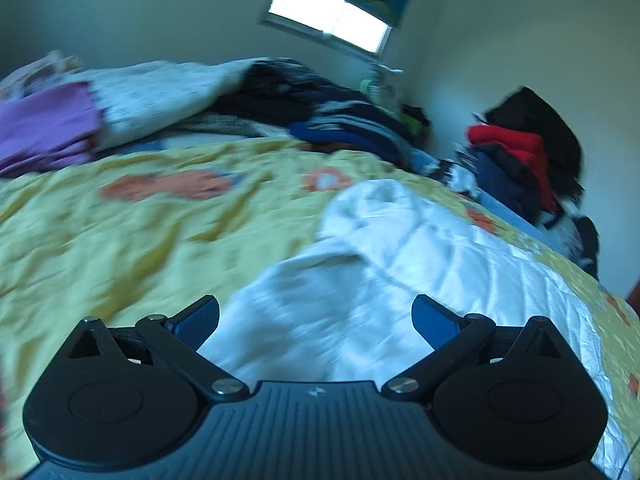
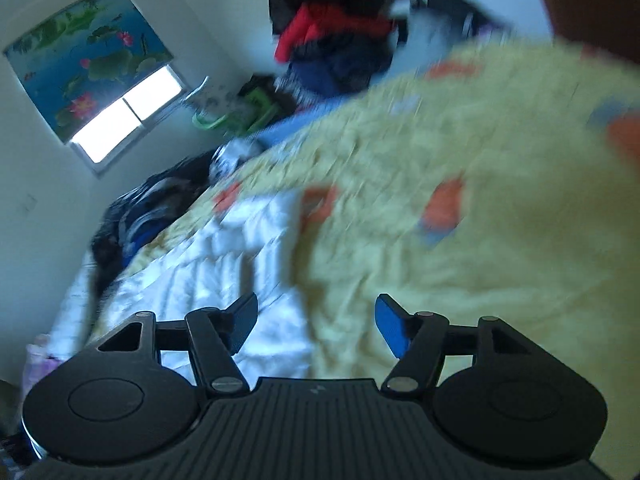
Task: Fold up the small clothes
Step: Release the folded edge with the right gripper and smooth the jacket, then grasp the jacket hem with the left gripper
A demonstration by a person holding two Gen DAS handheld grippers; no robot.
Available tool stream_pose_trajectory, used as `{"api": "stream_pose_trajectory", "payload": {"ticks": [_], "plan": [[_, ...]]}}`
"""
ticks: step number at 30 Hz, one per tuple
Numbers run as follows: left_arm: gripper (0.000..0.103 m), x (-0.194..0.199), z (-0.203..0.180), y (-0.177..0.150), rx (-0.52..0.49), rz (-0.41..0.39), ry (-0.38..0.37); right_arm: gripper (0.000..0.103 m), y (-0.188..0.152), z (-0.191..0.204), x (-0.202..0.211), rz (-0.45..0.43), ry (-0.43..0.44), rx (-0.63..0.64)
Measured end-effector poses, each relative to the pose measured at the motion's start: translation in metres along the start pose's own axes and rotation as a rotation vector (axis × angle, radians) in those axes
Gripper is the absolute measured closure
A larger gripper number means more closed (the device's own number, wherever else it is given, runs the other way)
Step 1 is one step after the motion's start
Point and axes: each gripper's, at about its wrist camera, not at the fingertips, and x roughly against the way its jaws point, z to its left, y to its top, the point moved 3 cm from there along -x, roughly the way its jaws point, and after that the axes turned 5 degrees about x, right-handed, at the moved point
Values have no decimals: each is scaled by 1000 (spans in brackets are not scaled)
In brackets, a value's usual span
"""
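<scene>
Both claws empty over bed.
L claw (image 1: 316,320) & R claw (image 2: 316,324) apart; white garment (image 1: 360,272) lies free, prob. mid-fold.

My left gripper (image 1: 316,320) hangs over the near edge of a garment (image 1: 380,248) that lies spread on the bedspread (image 1: 120,240). The garment runs away from me toward the right. Beyond it, at the far side of the bed, sits a heap of clothes (image 1: 320,116); left of that heap a pillow (image 1: 160,96), with folded cloth (image 1: 48,128) further left. Off the bed's right edge stands another pile (image 1: 520,148). A window (image 1: 332,16) is in the wall behind. My right gripper (image 2: 316,328) hangs at the garment's (image 2: 224,264) right edge, with bedspread (image 2: 480,264) to its right.
</scene>
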Motion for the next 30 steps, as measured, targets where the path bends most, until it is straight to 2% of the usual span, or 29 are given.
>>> {"api": "stream_pose_trajectory", "payload": {"ticks": [1,5,7,11,13,15,16,17,19,22,24,25,27,28,30], "plan": [[0,6,8,-1,15,5,7,34,7,1,16,-40,-43,48],[0,28,31,2,38,-13,55,16,26,10,79,-221,-256,323],[0,41,38,6,39,-38,55,13,30,12,109,-295,-359,442],[0,64,43,14,-14,-93,52,7,33,9,172,-371,-498,615],[0,70,47,15,-35,-95,49,4,31,7,202,-409,-559,682],[0,72,52,11,-40,-74,41,0,30,4,227,-431,-586,685],[0,71,55,8,-34,-56,38,0,29,0,234,-417,-551,644],[0,70,57,3,-27,-39,34,0,26,-6,235,-376,-477,570],[0,65,61,-8,-15,-5,33,0,15,-18,226,-272,-290,385],[0,60,65,-25,-18,51,39,4,-21,-35,166,-31,66,72],[0,60,68,-32,-30,85,31,16,-55,-38,113,174,212,-88],[0,60,69,-34,-35,102,29,18,-73,-38,86,277,244,-134],[0,61,72,-36,-34,138,19,23,-98,-34,49,418,229,-154],[0,62,74,-37,-29,156,12,23,-107,-32,36,454,219,-146],[0,64,77,-41,-23,198,-3,22,-114,-28,23,475,263,-161]]}}
